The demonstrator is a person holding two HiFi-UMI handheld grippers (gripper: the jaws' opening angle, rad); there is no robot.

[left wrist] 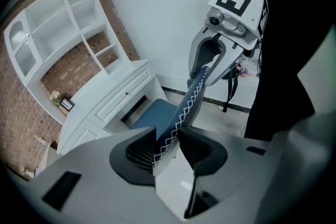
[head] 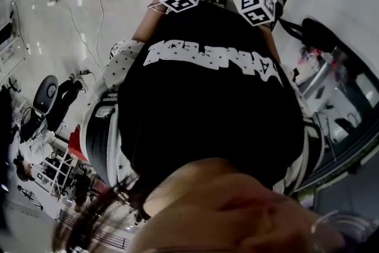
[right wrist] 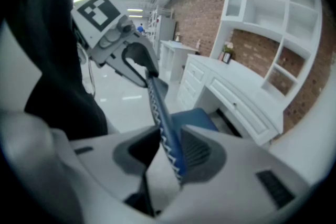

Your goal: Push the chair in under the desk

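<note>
on the top edge of the blue chair (left wrist: 191, 99), left gripper (left wrist: 169, 140) and right gripper (right wrist: 169, 150) each pinch the thin back, jaws partly apart. its seat (left wrist: 152, 115) sits at the opening of the white table (left wrist: 100, 93). uneven pushing could slew it into the drawers (left wrist: 118, 102).

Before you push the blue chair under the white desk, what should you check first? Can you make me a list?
1. Left tool gripping the chair back: ok, its jaws are closed on the stitched top edge.
2. Right tool gripping the chair back too: ok.
3. Seat pointing at the desk: ok, it faces the gap under the drawer.
4. Gap free of things: cannot tell, the seat hides most of it.
5. Floor under the chair: cannot tell, that part is hidden.
</note>
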